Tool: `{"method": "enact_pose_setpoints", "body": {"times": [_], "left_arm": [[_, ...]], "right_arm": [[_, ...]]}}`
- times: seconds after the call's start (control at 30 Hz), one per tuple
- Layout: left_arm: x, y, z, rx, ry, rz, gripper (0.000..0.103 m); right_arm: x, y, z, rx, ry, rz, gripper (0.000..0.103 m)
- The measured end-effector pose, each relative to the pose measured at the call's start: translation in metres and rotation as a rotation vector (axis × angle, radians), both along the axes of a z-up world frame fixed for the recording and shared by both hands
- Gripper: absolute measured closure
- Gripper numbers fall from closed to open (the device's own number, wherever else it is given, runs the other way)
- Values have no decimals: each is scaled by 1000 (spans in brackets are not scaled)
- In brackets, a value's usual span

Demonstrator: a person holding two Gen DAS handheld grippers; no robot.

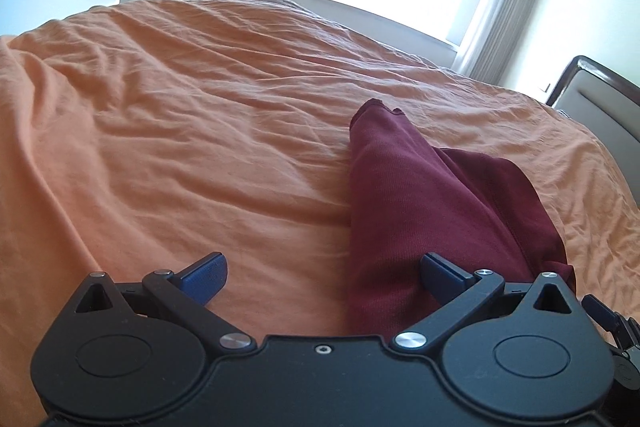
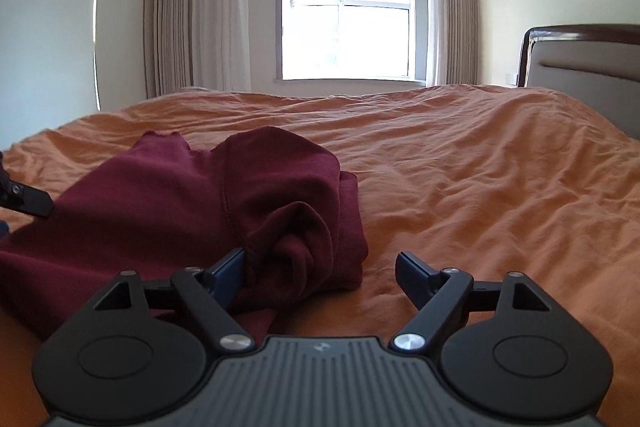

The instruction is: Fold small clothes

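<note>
A small maroon garment [image 1: 416,195] lies partly folded on the orange bedsheet [image 1: 180,131]. My left gripper [image 1: 322,277] is open, low over the sheet; its right finger rests on the garment's near edge, its left finger over bare sheet. In the right wrist view the same garment [image 2: 168,203] lies bunched at the left, with a rolled lump near my right gripper [image 2: 320,279]. That gripper is open; its left finger touches the lump, its right finger is over bare sheet. A part of the left gripper [image 2: 28,201] shows at the far left.
The wrinkled orange sheet [image 2: 480,187] covers the whole bed. A padded headboard [image 2: 580,67] with a dark wooden frame stands at the right. A bright window [image 2: 352,15] with curtains is on the far wall.
</note>
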State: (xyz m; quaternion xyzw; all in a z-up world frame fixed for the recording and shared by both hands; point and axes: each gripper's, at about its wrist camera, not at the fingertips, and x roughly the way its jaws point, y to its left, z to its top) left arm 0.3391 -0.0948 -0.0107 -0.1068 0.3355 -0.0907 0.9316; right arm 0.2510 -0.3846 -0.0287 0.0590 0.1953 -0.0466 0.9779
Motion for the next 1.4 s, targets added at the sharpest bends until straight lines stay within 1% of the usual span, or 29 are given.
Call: {"method": "enact_pose_setpoints", "body": {"times": [0.07,0.17,0.2,0.27,0.33,0.4,0.47,0.5,0.53,0.6,0.63,0.77,0.83,0.87,0.97,1.0,1.03,1.1,1.17,1.2,1.27,1.4], "left_arm": [[4,-2,0,3,-7,-24,0],[14,-8,-2,26,-18,-68,0],[18,-10,-4,33,-17,-80,0],[27,-12,-7,33,-6,-105,0],[33,-14,-12,24,7,-115,0],[38,-16,-15,17,14,-122,0],[41,-17,-17,17,19,-128,0],[42,-18,-17,20,19,-132,0],[43,-19,-18,24,20,-136,0],[45,-21,-18,28,28,-145,0],[47,-21,-19,25,33,-149,0],[51,-23,-21,13,49,-165,0],[52,-26,-21,19,51,-180,0],[53,-28,-21,24,53,-188,0],[52,-34,-19,58,44,-199,0],[53,-36,-17,69,42,-203,0],[53,-37,-17,77,45,-206,0],[56,-39,-16,85,54,-218,0],[60,-42,-16,83,59,-254,1],[64,-41,-18,66,74,-267,1],[72,-37,-24,19,131,-259,0],[76,-30,-29,-30,131,-295,0]], "right_arm": [[-3,-6,3,52,-2,30,16],[-5,-17,13,88,-39,69,7],[-4,-20,17,95,-52,81,1],[3,-25,24,118,-69,90,0],[17,-31,29,144,-56,92,0],[35,-36,28,195,-24,89,0],[53,-41,23,269,25,94,0],[61,-43,19,308,48,97,4],[67,-44,14,344,65,98,11],[73,-46,2,391,93,94,14],[73,-45,-2,395,93,89,16],[65,-39,-8,359,62,83,22],[63,-37,-7,342,45,77,31],[62,-35,-5,329,40,74,33],[60,-28,0,281,27,78,49],[59,-24,3,258,20,92,60],[58,-20,5,236,12,102,65],[54,-13,12,194,-4,118,68],[52,-9,18,176,-21,130,68],[52,-6,21,174,-26,133,68],[50,-5,24,171,-27,135,68],[51,-3,28,162,-18,129,69]]}}
